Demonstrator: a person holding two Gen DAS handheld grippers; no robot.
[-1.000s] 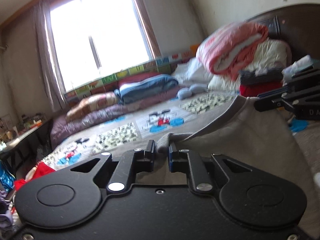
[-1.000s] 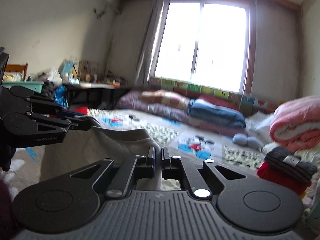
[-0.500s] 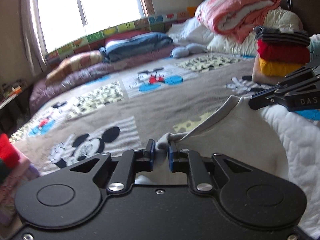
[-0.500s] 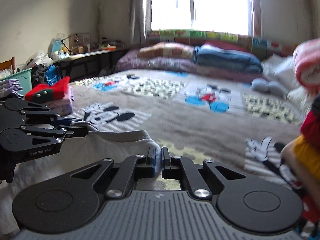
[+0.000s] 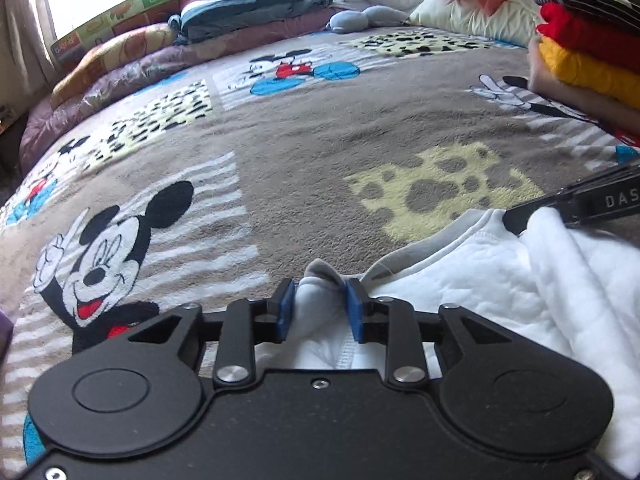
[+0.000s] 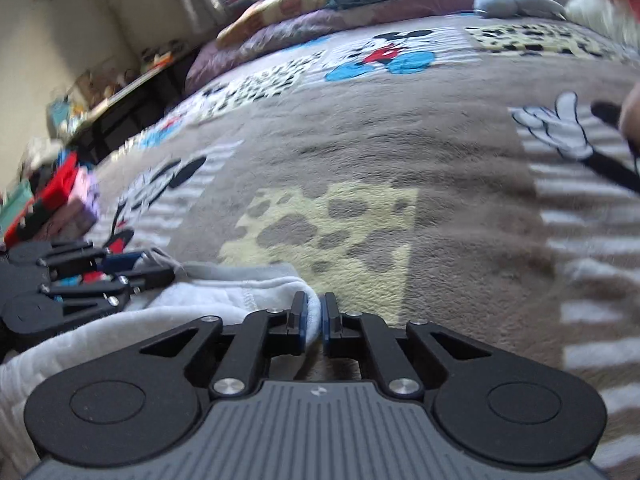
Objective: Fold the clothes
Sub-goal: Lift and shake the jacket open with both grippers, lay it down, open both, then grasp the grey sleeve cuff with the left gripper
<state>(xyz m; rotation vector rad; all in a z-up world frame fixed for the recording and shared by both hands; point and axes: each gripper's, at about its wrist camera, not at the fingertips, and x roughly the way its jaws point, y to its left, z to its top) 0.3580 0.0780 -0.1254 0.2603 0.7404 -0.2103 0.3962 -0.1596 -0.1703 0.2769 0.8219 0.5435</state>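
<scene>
A grey sweatshirt with a white fleece inside (image 5: 472, 280) lies low on the Mickey Mouse blanket (image 5: 304, 152). My left gripper (image 5: 320, 308) has its jaws parted, with the garment's hem loose between the blue pads. My right gripper (image 6: 314, 320) is shut on the other end of the hem (image 6: 248, 284). The right gripper shows at the right edge of the left wrist view (image 5: 580, 204). The left gripper shows at the left of the right wrist view (image 6: 72, 280).
A stack of folded clothes, striped, red and yellow (image 5: 588, 40), stands at the right on the bed. Rolled quilts and pillows (image 5: 240, 12) line the far edge under the window. Another pile of folded clothes (image 6: 60, 200) sits at the left. A cluttered desk (image 6: 120, 80) stands beyond the bed.
Both grippers have come down from chest height to the blanket, laying the sweatshirt on the bed. The left gripper's jaws have opened off the hem.
</scene>
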